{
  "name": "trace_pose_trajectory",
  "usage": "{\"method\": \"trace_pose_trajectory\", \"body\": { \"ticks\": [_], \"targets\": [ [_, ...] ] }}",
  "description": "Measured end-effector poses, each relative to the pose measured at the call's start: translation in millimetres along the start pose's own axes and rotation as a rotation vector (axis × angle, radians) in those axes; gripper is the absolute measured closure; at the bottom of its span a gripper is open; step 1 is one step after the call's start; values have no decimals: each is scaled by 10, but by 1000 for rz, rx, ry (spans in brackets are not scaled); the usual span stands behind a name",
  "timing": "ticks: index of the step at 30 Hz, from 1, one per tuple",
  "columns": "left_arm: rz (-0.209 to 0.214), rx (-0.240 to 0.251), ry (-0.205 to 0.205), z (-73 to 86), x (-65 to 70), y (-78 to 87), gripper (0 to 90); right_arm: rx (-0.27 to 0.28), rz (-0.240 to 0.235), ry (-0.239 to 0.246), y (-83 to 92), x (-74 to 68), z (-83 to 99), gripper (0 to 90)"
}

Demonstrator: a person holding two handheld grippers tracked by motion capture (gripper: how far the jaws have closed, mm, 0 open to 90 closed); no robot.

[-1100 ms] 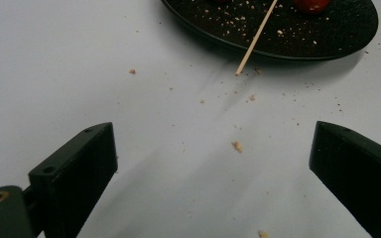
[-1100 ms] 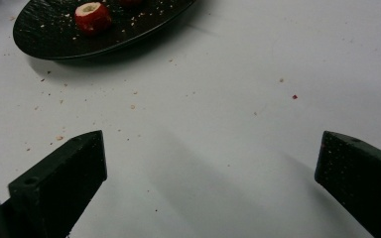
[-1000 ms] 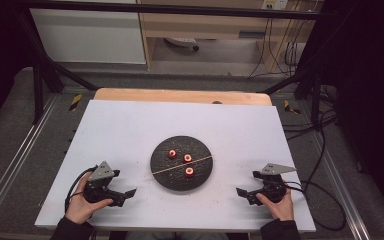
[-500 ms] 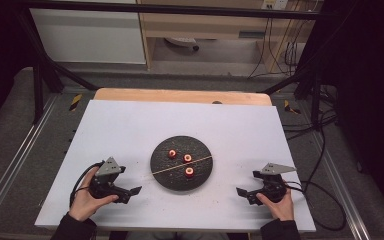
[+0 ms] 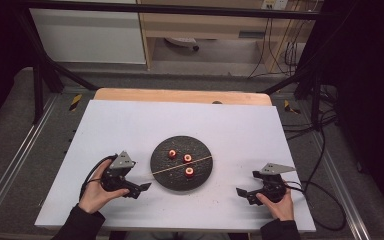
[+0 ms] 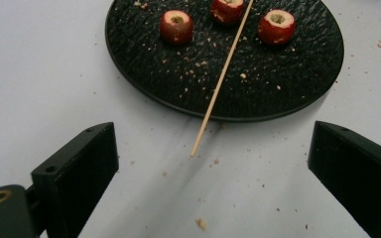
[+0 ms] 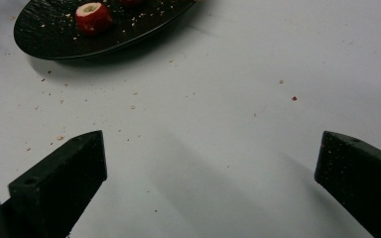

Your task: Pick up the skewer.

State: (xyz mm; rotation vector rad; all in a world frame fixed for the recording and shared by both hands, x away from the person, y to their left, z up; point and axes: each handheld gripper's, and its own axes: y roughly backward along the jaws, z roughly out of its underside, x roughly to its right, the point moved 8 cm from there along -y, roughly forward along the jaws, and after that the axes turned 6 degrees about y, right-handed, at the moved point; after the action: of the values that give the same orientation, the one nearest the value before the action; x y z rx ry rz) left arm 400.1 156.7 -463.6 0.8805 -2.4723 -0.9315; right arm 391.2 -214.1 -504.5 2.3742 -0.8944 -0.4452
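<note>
A round black plate (image 5: 200,172) lies mid-table with three red cored fruit pieces (image 5: 187,158) on it. A thin wooden skewer (image 5: 180,165) rests across the plate, its near tip (image 6: 193,152) hanging off the rim onto the table. My left gripper (image 5: 141,189) is open just left of the plate, the skewer's tip lying ahead between its jaws in the left gripper view (image 6: 213,168). My right gripper (image 5: 241,192) is open at the right of the plate, over bare table (image 7: 208,163), with one fruit piece (image 7: 93,17) far ahead.
Crumbs (image 6: 198,223) are scattered over the white table top (image 5: 130,125). A wooden strip (image 5: 180,96) edges the far side. Cables (image 5: 325,200) trail off the table's right edge. Metal frame bars (image 5: 45,75) stand at both back corners.
My left gripper has moved right toward the plate and the skewer's tip. The right gripper has stayed in place.
</note>
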Motion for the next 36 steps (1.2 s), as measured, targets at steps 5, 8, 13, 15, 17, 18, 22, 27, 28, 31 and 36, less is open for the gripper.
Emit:
{"method": "trace_pose_trajectory", "body": {
  "ticks": [5,8,13,15,17,18,22,27,28,31,36],
  "targets": [
    [11,-23,-29,-103,66,-71,81,-3,-3,-1,-1,-8,-1,6],
    [9,-36,-39,-154,90,-125,106,-4,-5,0,-3,-9,0,7],
    [13,-61,-55,-211,117,-214,160,-4,-8,1,-5,-12,-2,8],
    [9,-63,-51,-238,115,-257,168,-3,-6,1,-10,-11,-2,8],
    [5,-72,-52,-261,105,-292,187,-6,-6,5,-14,-9,1,8],
    [2,-76,-53,-273,103,-310,195,-6,-6,6,-14,-10,2,8],
    [-5,-87,-66,-314,106,-379,232,-4,-7,0,-10,-12,-2,9],
    [-20,-94,-73,-354,99,-457,306,-5,-9,1,-13,-13,0,10],
    [-23,-97,-74,-360,98,-467,306,-5,-9,1,-13,-13,0,10],
    [-24,-107,-71,-378,106,-503,338,-3,-11,2,-12,-13,-1,11],
    [-34,-144,-81,-378,106,-582,395,-5,-13,4,-16,-15,1,11]
  ]
}}
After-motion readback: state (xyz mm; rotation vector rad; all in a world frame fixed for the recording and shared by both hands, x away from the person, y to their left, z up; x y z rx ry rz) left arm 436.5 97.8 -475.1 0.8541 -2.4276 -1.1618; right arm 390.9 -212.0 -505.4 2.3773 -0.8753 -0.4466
